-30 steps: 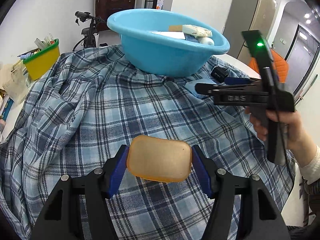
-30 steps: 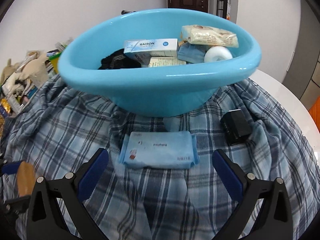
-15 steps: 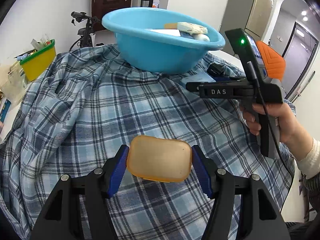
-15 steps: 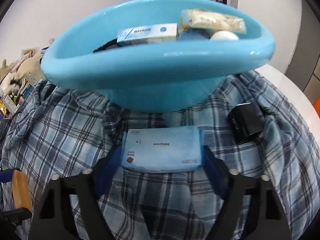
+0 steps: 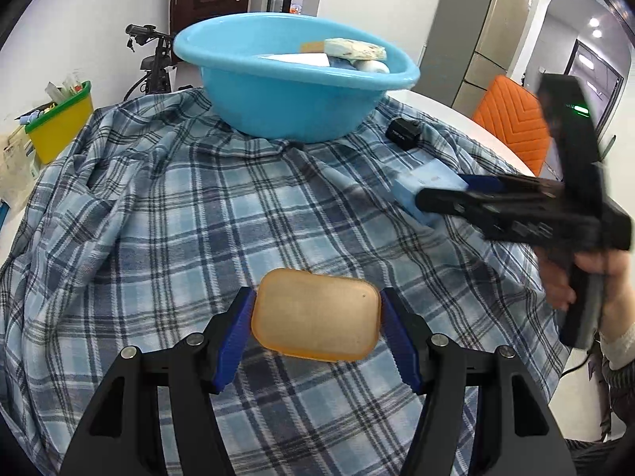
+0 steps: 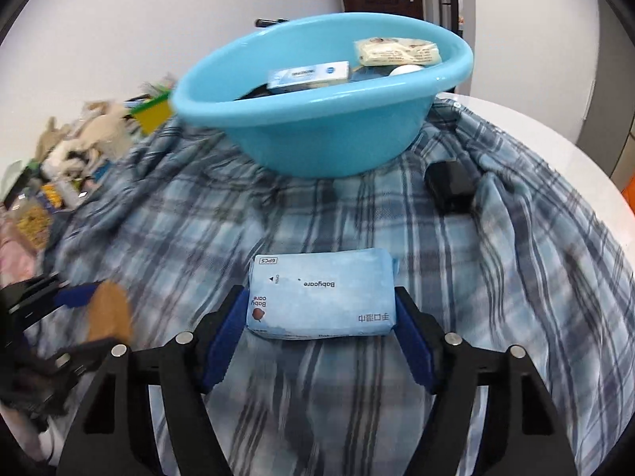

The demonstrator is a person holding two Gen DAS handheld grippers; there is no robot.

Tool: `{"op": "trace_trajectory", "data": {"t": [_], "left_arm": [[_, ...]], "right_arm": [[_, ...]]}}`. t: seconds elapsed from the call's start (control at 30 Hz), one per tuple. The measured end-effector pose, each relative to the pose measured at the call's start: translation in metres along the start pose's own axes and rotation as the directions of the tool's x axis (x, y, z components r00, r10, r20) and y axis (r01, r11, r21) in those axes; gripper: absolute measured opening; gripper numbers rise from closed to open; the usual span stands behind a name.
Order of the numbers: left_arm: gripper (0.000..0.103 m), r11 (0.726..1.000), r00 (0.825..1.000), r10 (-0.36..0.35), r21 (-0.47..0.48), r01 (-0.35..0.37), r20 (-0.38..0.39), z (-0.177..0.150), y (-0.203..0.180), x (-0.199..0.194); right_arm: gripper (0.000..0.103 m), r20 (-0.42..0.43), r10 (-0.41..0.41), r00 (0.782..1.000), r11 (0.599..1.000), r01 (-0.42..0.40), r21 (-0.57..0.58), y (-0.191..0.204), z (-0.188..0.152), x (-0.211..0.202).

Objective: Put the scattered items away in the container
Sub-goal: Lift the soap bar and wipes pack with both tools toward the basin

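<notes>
My left gripper (image 5: 315,315) is shut on a flat amber rounded case (image 5: 313,309), held above the plaid cloth (image 5: 190,218). My right gripper (image 6: 321,313) has its jaws closing, and both blue pads press the ends of a light-blue wipes pack (image 6: 321,293), held clear of the cloth. The left wrist view shows that right gripper (image 5: 440,194) blurred, with the pack (image 5: 424,176) in it. The blue basin (image 5: 278,111) stands at the far side of the cloth with several packets inside. A small black box (image 6: 450,186) lies to the right of the basin (image 6: 317,135).
A yellow bin (image 5: 59,127) with a green rim sits at the far left, with loose clutter (image 6: 59,166) beside it. The white table edge (image 6: 555,150) curves round on the right. An orange chair (image 5: 512,119) and a bicycle (image 5: 154,63) stand beyond.
The right gripper closed from wide open onto the wipes pack and drew it back from the basin. The left gripper kept its hold on the amber case and stayed in place.
</notes>
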State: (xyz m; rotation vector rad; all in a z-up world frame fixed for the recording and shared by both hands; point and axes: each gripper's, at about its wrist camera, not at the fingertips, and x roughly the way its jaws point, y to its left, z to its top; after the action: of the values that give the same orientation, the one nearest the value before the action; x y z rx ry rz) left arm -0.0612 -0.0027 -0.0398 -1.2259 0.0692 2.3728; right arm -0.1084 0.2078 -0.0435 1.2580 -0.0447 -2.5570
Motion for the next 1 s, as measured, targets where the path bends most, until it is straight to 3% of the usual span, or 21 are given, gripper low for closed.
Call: {"op": "trace_trajectory", "data": {"t": [0.13,0.2,0.5,0.57,0.73,1.0], "left_arm": [[0.066,1.0,1.0,0.002,0.012,-0.002,-0.016,-0.004,-0.007,0.004],[0.066,1.0,1.0,0.004,0.012,-0.004,-0.016,-0.005,-0.008,0.003],[0.066,1.0,1.0,0.007,0.001,-0.007,-0.013,-0.008,-0.008,-0.002],[0.066,1.0,1.0,0.004,0.004,-0.004,-0.017,-0.009,-0.009,-0.001],[0.066,1.0,1.0,0.002,0.008,-0.001,-0.025,-0.009,-0.011,0.003],[0.066,1.0,1.0,0.005,0.002,-0.005,-0.02,-0.009,-0.009,0.001]], "right_arm": [[0.071,0.01,0.02,1.0,0.997,-0.02,-0.07,0.017,-0.019,-0.016],[0.071,-0.015,0.056,0.998,0.993,-0.058,-0.1,0.039,-0.032,-0.016],[0.077,-0.112,0.123,0.986,0.976,-0.141,-0.165,0.058,-0.072,0.001],[0.078,-0.08,0.122,0.989,0.97,-0.136,-0.202,0.063,-0.078,-0.002],[0.092,-0.089,0.148,0.985,0.964,-0.164,-0.21,0.067,-0.081,0.0],[0.098,-0.085,0.108,0.991,0.967,-0.124,-0.223,0.069,-0.078,0.006]]}}
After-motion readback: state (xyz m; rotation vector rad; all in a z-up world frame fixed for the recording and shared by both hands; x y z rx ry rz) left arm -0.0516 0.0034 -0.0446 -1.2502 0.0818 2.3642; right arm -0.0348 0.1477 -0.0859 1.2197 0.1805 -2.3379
